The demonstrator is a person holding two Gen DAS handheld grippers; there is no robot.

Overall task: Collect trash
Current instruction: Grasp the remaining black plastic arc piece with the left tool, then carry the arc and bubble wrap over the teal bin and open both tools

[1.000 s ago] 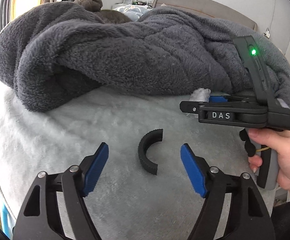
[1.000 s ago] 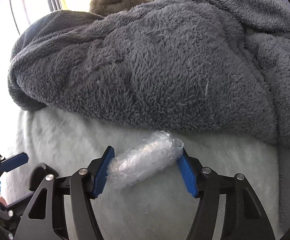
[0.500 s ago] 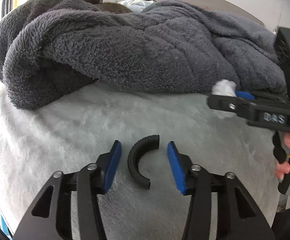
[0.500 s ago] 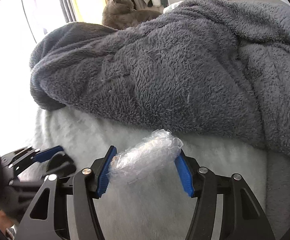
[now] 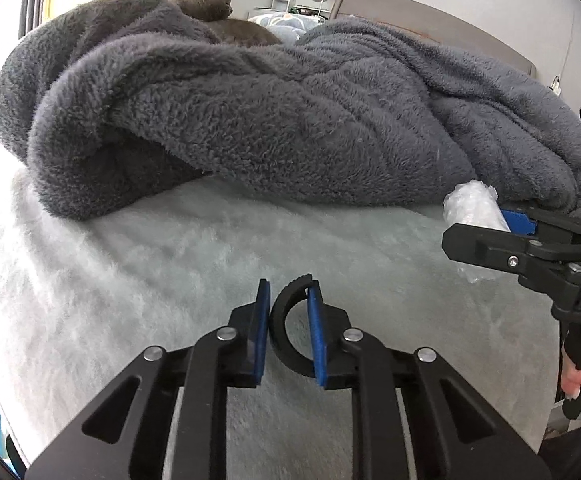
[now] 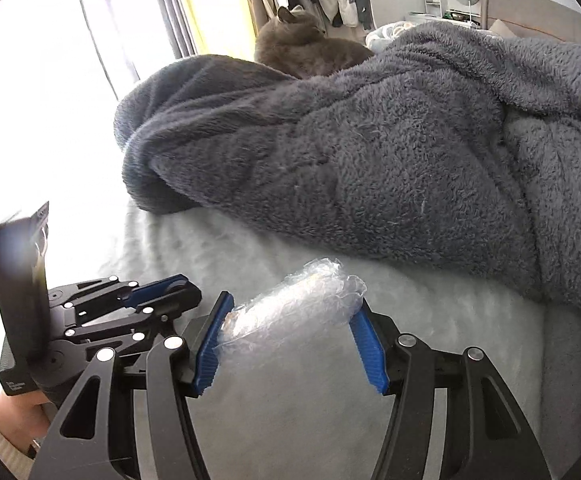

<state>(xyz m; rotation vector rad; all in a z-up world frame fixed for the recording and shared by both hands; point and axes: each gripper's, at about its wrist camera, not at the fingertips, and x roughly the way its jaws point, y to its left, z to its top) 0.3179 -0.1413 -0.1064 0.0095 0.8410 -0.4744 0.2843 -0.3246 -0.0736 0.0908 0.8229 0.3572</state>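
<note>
Plastic first, in the left wrist view: a black ribbed plastic arc (image 5: 286, 334), a broken half-ring, lies on the pale fuzzy bed cover (image 5: 170, 264), and the left tool (image 5: 288, 334) has its blue pads drawn in on the arc's left limb, one pad outside the curve and one inside it. That straddling grip looks chosen because the piece is thin and curved, so pinching across its wall gives a firmer hold than spanning the whole arc. The arc appears to rest on the cover, not yet lifted. To the right, the right tool (image 5: 502, 224) comes in sideways with a roll of bubble wrap (image 5: 472, 210) at its tip, near the edge of the heaped grey fleece blanket (image 5: 290, 120). A grey cat (image 5: 218, 8) sits beyond the heap

In the right wrist view the bubble wrap (image 6: 294, 308) spans the gap between the blue pads, clamped end to end and tilted up to the right. The jaws stand fairly wide because the roll is long, and it seems only lightly squeezed, which suits something so soft. The left tool (image 6: 158, 292) shows low at the left, down at the bed cover (image 6: 290, 400). Each hand has its own scrap, so both can likely go to the bin together
</note>
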